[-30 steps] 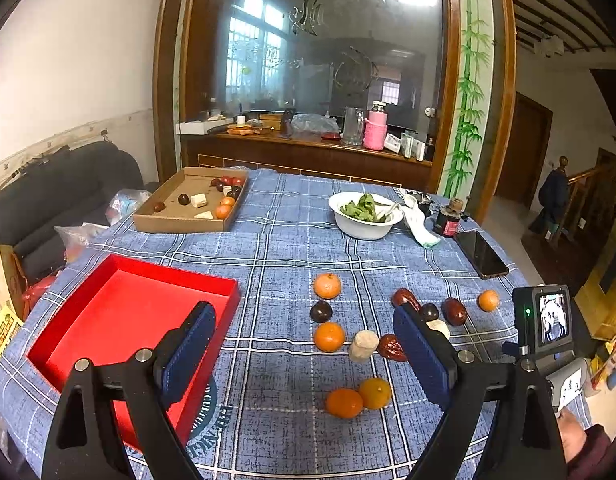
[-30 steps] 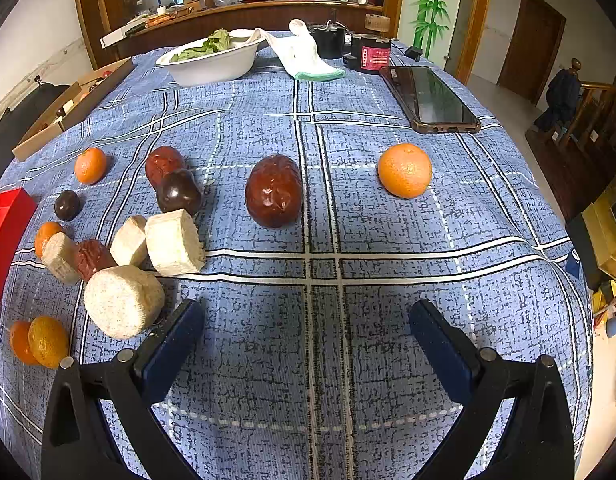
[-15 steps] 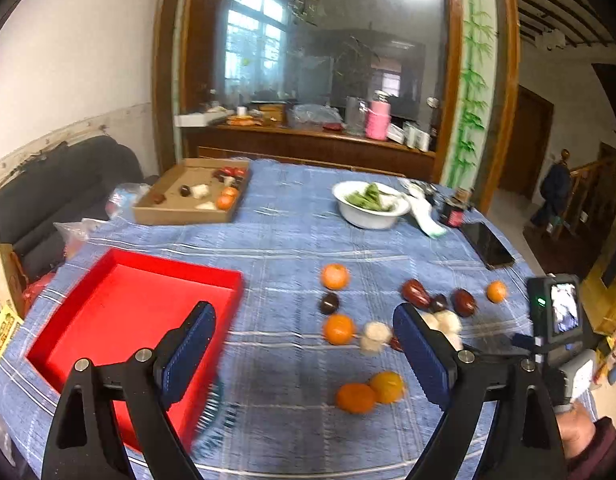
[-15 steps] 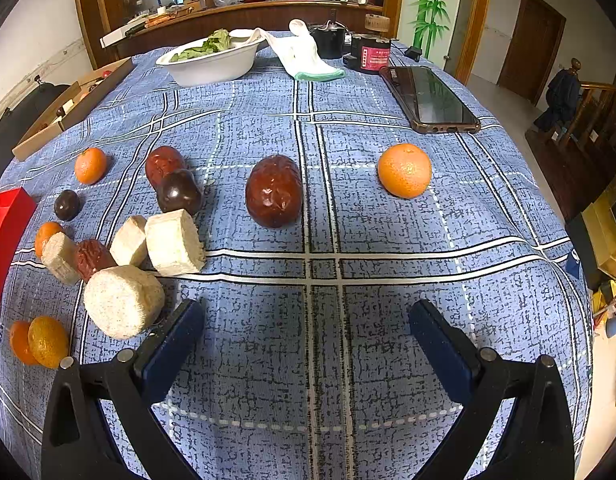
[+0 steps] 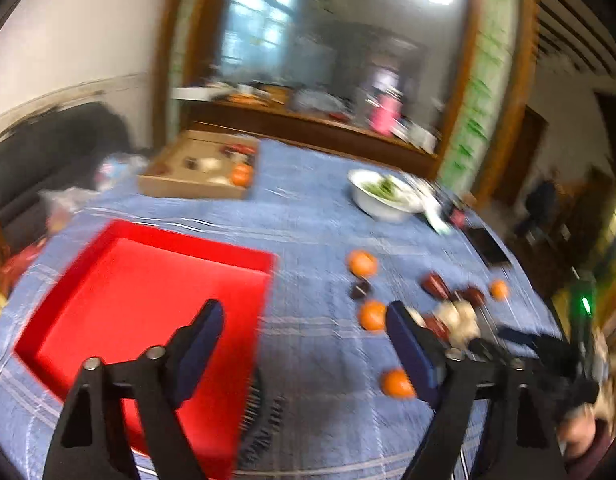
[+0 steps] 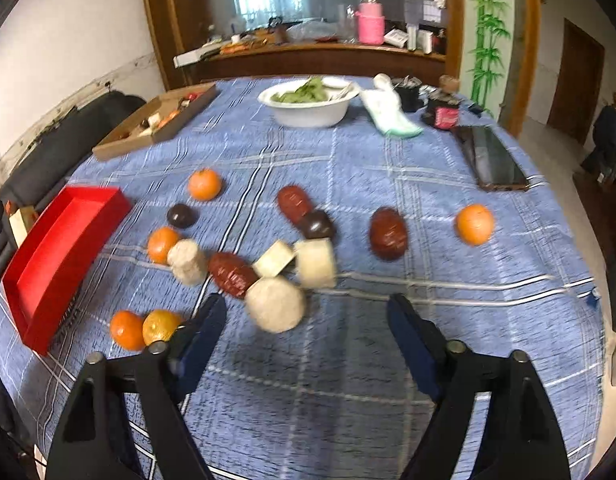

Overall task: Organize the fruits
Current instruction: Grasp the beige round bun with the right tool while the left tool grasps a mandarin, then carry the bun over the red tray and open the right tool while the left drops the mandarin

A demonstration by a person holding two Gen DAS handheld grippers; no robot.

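Observation:
Loose fruit lies on the blue checked tablecloth (image 6: pixel 347 380): several oranges, such as one at the far right (image 6: pixel 474 224), dark red dates (image 6: pixel 387 233), dark plums (image 6: pixel 182 215) and pale cut chunks (image 6: pixel 275 304). An empty red tray (image 5: pixel 140 300) sits at the table's left; it also shows in the right wrist view (image 6: pixel 56 256). My left gripper (image 5: pixel 304 344) is open and empty above the tray's right edge. My right gripper (image 6: pixel 308 336) is open and empty just in front of the round pale chunk.
A cardboard box (image 6: pixel 156 124) with more fruit stands at the back left. A white bowl of greens (image 6: pixel 308 104), a cloth (image 6: pixel 389 114), a jar (image 6: pixel 441 112) and a phone (image 6: pixel 493 160) lie at the back right. A dark sofa (image 5: pixel 48 152) is left of the table.
Both grippers have lifted and swung left, blurring the views. The right gripper now faces the pale chunks and oranges. Both jaws stay open and no fruit has moved.

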